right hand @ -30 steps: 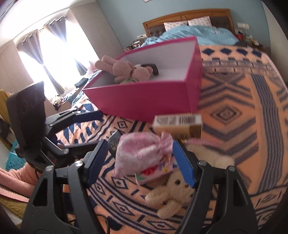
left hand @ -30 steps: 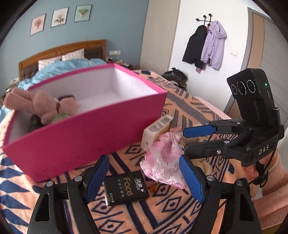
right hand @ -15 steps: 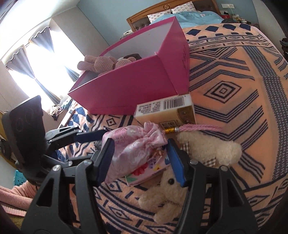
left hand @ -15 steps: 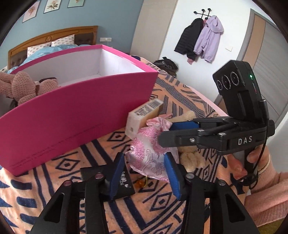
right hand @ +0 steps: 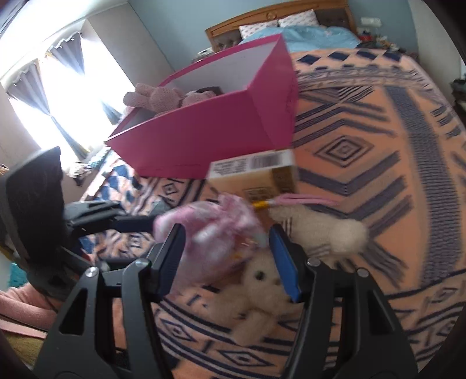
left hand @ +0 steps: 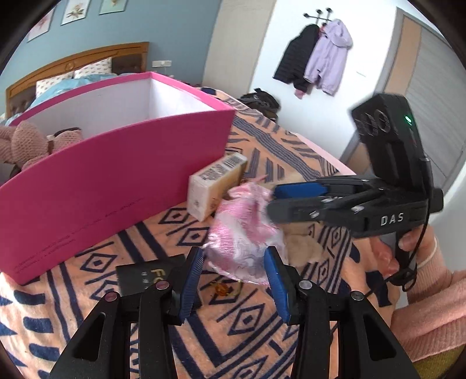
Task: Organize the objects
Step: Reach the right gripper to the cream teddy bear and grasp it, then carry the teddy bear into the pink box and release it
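Observation:
A pink satin pouch (left hand: 243,233) lies on the patterned blanket, between the fingers of both grippers. My left gripper (left hand: 233,280) is partly closed around its near end, touching or nearly so. My right gripper (right hand: 224,256) straddles the pouch (right hand: 215,230) from the other side, and its jaws stand apart. A black "Face" box (left hand: 137,274) lies by my left finger. A tan barcode box (left hand: 215,183) leans by the open pink box (left hand: 116,186). A cream plush toy (right hand: 256,294) lies under my right gripper.
A pink knitted bunny (right hand: 163,96) lies inside the pink box (right hand: 209,131). A small amber trinket (left hand: 222,288) lies on the blanket (right hand: 378,145). Coats (left hand: 317,55) hang on the far wall. Pillows and a headboard (right hand: 279,20) are behind.
Both grippers have moved in on the pink pouch and narrowed around it. My left gripper shifted right off the black box. The pouch looks blurred and slightly lifted.

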Demonstrator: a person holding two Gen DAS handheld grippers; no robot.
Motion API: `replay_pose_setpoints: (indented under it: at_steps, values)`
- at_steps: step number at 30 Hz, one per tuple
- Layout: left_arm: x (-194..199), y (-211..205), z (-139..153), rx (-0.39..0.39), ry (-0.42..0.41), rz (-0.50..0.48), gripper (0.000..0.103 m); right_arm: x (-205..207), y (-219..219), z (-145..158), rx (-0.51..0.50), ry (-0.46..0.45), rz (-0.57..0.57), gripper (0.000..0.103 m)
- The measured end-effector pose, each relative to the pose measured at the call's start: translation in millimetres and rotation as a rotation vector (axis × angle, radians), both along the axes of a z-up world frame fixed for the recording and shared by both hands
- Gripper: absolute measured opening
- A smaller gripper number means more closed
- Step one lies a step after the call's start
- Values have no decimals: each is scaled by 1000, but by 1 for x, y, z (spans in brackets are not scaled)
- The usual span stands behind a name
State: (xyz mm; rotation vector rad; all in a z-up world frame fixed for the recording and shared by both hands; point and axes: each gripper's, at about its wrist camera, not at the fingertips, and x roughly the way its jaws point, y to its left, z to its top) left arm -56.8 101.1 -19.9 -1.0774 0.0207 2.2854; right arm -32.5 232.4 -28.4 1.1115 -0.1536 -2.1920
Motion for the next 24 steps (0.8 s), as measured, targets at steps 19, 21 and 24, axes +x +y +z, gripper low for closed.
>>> replay_pose_setpoints:
  at_steps: [19, 21, 24]
  values:
    - [3, -2, 22, -5, 73, 59, 60, -3, 44, -18, 154, 6, -280, 62]
    - [4, 2, 26, -6, 88, 47, 60, -3, 49, -16, 157, 10, -286, 48]
    - [9, 10, 31, -3, 108, 9, 60, -1, 60, -7, 78, -1, -273, 36]
